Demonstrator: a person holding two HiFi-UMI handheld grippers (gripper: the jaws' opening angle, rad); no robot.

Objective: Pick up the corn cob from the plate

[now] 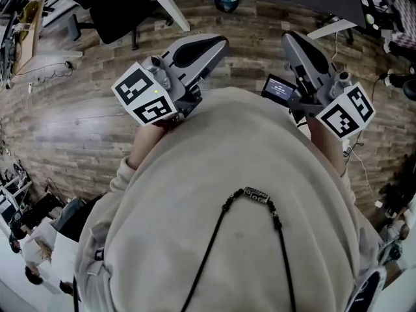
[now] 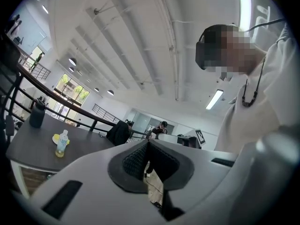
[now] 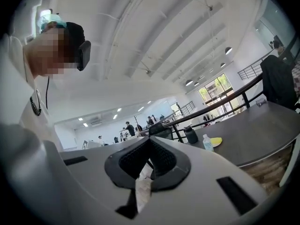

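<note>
Wood-plank floor (image 1: 84, 129) underfoot. The broad dark grey surface (image 3: 262, 130) stands far ahead, well apart from both grippers. The person's cream sweatshirt (image 1: 221, 194) fills the near half of the head view, with both tools held close to the chest and pointing level.

Left gripper (image 2: 148, 142): clenched, its ribbed pads meeting with nothing between them. Right gripper (image 3: 150, 139): likewise closed on itself and empty.

On the surface, from either gripper view:
- a dark cylindrical container (image 3: 190, 135) towards the far side
- a clear plastic bottle with pale liquid (image 3: 207, 143) nearer
- a flat yellow plate (image 3: 216, 142) just beside and behind the bottle

The corn cob should be on that plate, but it is too small and too far off to tell apart from the yellow.

Judgement: the task is not yet begun; this is the approach.
- Close the distance first and bring the plate into the head view.
- Choose one gripper and release its jaws before it reaches the plate, not over it.
- Come in from the side clear of the bottle. It stands close enough to the plate to be knocked over.
- Line the jaws across the cob's width rather than along it. A round cob will likely roll if it is nudged end-on.
- Keep the pads above the plate's rim so that the plate is not pinched or dragged.
- Close gently, then lift straight up.
</note>
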